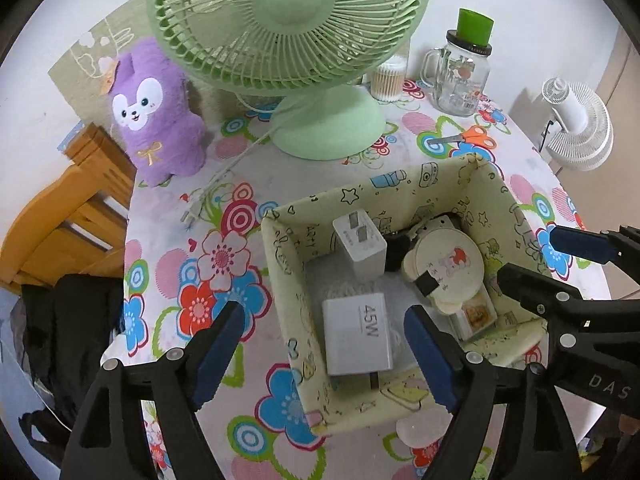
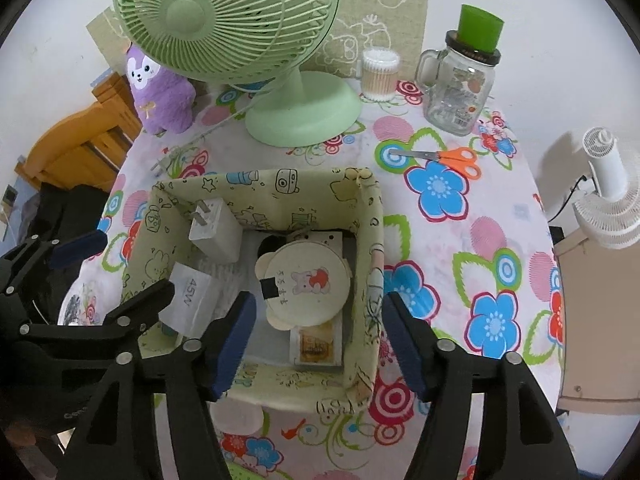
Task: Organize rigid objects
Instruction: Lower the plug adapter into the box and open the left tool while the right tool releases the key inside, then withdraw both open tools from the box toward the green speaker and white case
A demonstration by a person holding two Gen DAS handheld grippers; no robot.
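**Left wrist view: both grippers empty over a packed bin**

The left gripper [image 1: 326, 354] hung wide open above the 45W charger [image 1: 357, 334] lying in the fabric bin [image 1: 286, 304], holding nothing. The right gripper [image 2: 326, 344], equally spread and empty, straddled the bin's right wall near the round cartoon-lidded case [image 2: 306, 284]. A careless descent risked snagging the soft wall, tipping the bin, or collision between the two tools.

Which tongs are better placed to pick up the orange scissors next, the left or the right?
Probably the right tongs: open and empty, they hover on the storage box side nearest the scissors. The left tongs are beyond the box.
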